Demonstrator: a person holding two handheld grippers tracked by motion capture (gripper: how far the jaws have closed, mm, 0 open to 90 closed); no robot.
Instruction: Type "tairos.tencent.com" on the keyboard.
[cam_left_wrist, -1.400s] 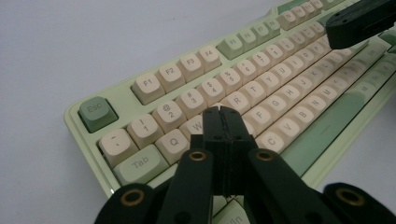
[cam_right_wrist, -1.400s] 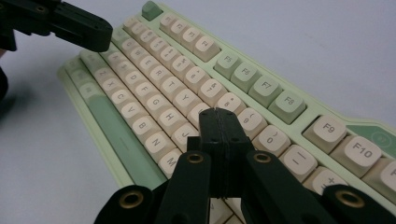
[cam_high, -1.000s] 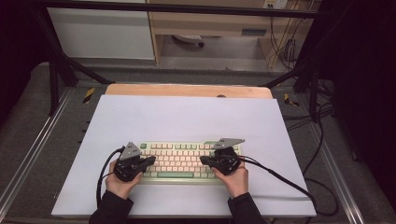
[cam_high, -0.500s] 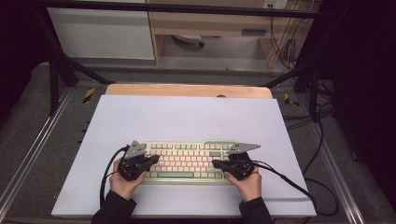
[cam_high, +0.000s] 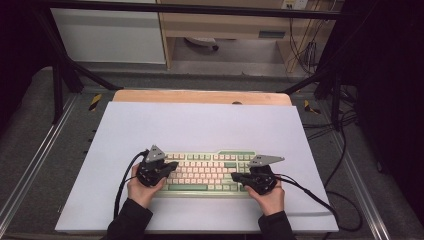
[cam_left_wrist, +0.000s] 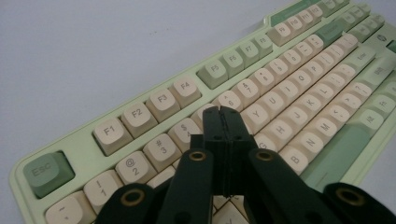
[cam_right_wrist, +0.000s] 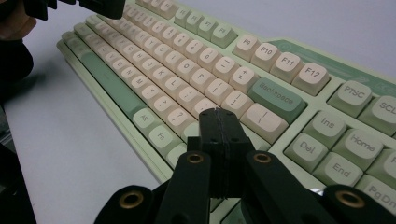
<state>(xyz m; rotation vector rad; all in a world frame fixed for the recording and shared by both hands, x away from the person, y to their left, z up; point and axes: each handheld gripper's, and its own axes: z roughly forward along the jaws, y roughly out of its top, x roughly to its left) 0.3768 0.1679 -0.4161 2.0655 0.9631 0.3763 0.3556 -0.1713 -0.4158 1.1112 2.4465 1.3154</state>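
With both jaw pairs pressed together and holding nothing, left gripper (cam_high: 172, 166) and right gripper (cam_high: 236, 176) should tap single keys squarely on the keyboard (cam_high: 207, 171), lying at the white mat's (cam_high: 200, 125) six o'clock.

The setting is a laboratory recording station. A worktop (cam_high: 200, 125) covered by a plain white sheet sits inside a black metal frame (cam_high: 60, 75), with loose cables (cam_high: 345, 200) trailing over grey floor matting (cam_high: 30, 125) at its right. Beyond it stands light wooden cabinetry (cam_high: 225, 25) with further cabling.
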